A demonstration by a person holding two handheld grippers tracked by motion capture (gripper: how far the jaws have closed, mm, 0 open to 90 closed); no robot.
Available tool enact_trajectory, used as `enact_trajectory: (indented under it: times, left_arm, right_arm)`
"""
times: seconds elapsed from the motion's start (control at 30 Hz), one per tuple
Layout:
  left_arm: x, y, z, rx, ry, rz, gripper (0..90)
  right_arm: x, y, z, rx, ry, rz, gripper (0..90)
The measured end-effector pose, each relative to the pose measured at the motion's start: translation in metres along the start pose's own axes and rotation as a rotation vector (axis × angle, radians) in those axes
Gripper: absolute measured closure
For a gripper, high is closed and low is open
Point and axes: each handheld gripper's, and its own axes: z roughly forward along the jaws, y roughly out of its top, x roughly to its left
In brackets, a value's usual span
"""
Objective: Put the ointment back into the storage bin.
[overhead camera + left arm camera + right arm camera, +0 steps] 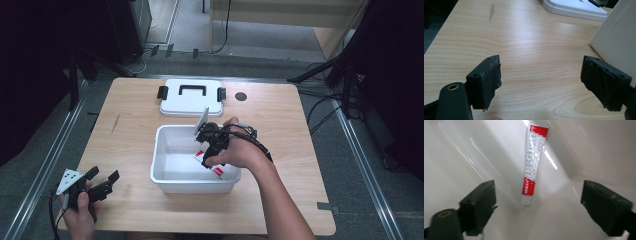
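Reaching down into the white bin (pixel 165 177) at the middle of the wooden counter (pixel 280 200), the right claw (pixel 209 142) hangs with its jaws spread wide and nothing between them. In the right gripper view a red-and-white tube (pixel 532 162) lies flat on the bin's floor ahead of the jaws, its white cap end pointing toward the camera, close to where the floor meets a wall. From above, red and white parts of the tube (pixel 218 171) peek out beside the person's right hand (pixel 240 152), inside the bin's near right part.

The left claw (pixel 102 182) is held low over the near left corner of the counter, jaws released and apart, gripping nothing; its own view shows bare wood between them and the bin's outer wall (pixel 616 35) at the right. The white lid (pixel 190 102) with a black handle and black latches lies flat on the counter just beyond the bin.
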Motion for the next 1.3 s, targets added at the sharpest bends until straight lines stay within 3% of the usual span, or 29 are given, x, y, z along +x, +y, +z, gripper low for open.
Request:
enact_trajectory:
  times: [0.07,0.1,0.13,0.4,0.73,1.07,1.3]
  left_arm:
    - [0.000,0.000,0.000,-0.002,0.000,-0.002,17.4]
    - [0.000,0.000,0.000,-0.002,0.000,-0.002,17.4]
    - [0.000,0.000,0.000,-0.002,0.000,-0.001,17.4]
    - [0.000,0.000,0.000,-0.001,0.000,-0.001,17.4]
    - [0.000,0.000,0.000,-0.002,0.003,-0.001,17.4]
    - [0.000,0.000,0.000,-0.002,0.003,0.000,17.4]
    - [0.000,0.000,0.000,0.001,0.002,0.002,17.3]
  right_arm:
    - [0.000,-0.001,-0.004,-0.003,-0.005,-0.003,12.1]
    - [-0.001,-0.003,-0.011,-0.017,0.000,0.008,3.2]
    - [-0.001,-0.004,-0.015,-0.019,0.002,0.020,0.5]
    - [-0.012,-0.016,-0.038,-0.094,0.005,0.052,0.0]
    - [-0.036,-0.050,-0.061,-0.142,-0.052,0.116,0.0]
    - [-0.055,-0.081,-0.064,-0.185,-0.072,0.174,0.0]
    - [-0.072,-0.112,-0.052,-0.222,-0.067,0.258,0.0]
